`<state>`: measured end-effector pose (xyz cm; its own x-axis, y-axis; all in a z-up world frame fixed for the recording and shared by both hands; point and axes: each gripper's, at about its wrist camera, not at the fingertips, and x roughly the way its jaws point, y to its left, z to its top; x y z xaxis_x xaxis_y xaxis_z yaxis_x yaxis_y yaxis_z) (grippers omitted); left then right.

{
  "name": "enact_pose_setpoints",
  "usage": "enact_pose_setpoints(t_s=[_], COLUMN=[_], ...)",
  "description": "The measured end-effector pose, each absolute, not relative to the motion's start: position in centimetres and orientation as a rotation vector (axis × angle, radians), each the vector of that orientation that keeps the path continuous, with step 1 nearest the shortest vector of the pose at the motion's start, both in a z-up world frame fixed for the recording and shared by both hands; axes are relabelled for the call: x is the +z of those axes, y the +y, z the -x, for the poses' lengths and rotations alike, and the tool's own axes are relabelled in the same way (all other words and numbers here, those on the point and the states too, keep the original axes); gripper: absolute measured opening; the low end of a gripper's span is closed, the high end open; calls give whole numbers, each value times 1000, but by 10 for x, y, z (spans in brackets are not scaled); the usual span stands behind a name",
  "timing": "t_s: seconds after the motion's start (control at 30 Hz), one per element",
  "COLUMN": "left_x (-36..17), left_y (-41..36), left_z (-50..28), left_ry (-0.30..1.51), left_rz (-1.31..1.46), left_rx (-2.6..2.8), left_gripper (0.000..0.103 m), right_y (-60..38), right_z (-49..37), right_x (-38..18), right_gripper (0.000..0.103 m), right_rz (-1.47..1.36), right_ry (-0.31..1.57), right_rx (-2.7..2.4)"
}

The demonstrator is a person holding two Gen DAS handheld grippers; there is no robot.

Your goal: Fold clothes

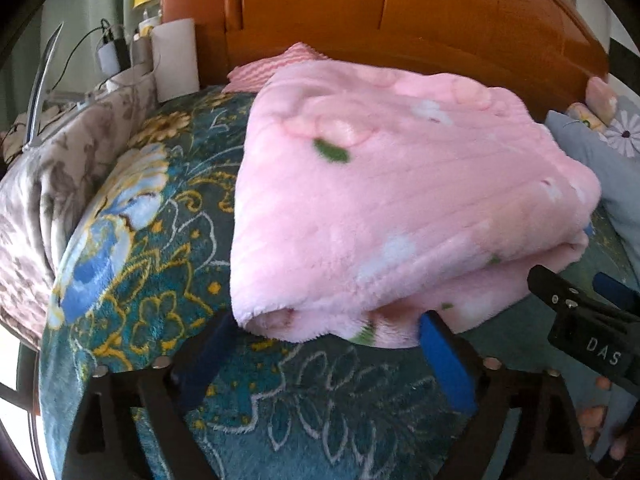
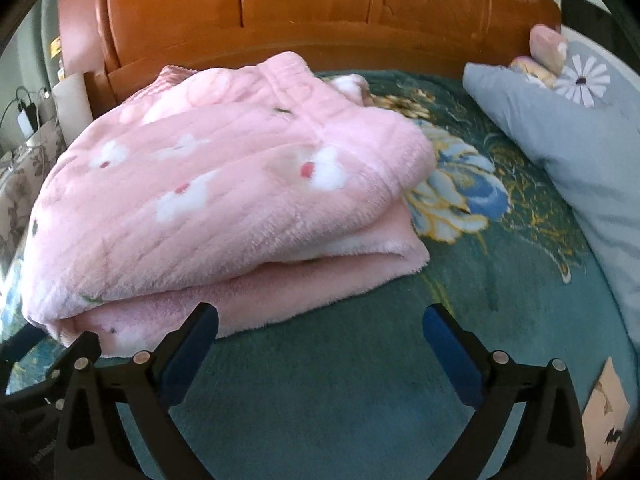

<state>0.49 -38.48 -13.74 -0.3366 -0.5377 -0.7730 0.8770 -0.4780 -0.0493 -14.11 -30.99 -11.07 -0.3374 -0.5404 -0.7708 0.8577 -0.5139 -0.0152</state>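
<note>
A pink fleece garment with white flowers (image 1: pixel 384 200) lies folded in a thick stack on the teal floral bedspread (image 1: pixel 168 240). It also shows in the right wrist view (image 2: pixel 224 200). My left gripper (image 1: pixel 324 328) is open, its blue pads just in front of the stack's near edge, holding nothing. My right gripper (image 2: pixel 320 320) is open and empty, just short of the stack's near right corner over the bedspread (image 2: pixel 360 380). The right gripper also shows at the right edge of the left wrist view (image 1: pixel 580 308).
An orange wooden headboard (image 1: pixel 400 8) runs along the back. A grey-blue pillow with a daisy (image 2: pixel 580 140) lies at the right. A beige floral cover (image 1: pixel 36 208), a white roll (image 1: pixel 176 60) and chargers (image 1: pixel 114 50) are at the left.
</note>
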Motion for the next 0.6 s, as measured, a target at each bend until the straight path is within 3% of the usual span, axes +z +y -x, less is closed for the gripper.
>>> enact_pose_setpoints(t_s=[0.07,0.6], left_x=[-140,-146], left_y=[-386,-386], left_z=[-2,2], left_ry=[582,535], left_rz=[-900,-937], left_rx=[-1936,-1922], left_gripper=[103,103], right_y=[-312,-312], right_z=[141,145], right_x=[-115,-123], right_gripper=[102,103], right_rz=[-917,-968], right_ry=[531,504], right_rx=[-1956,-1960])
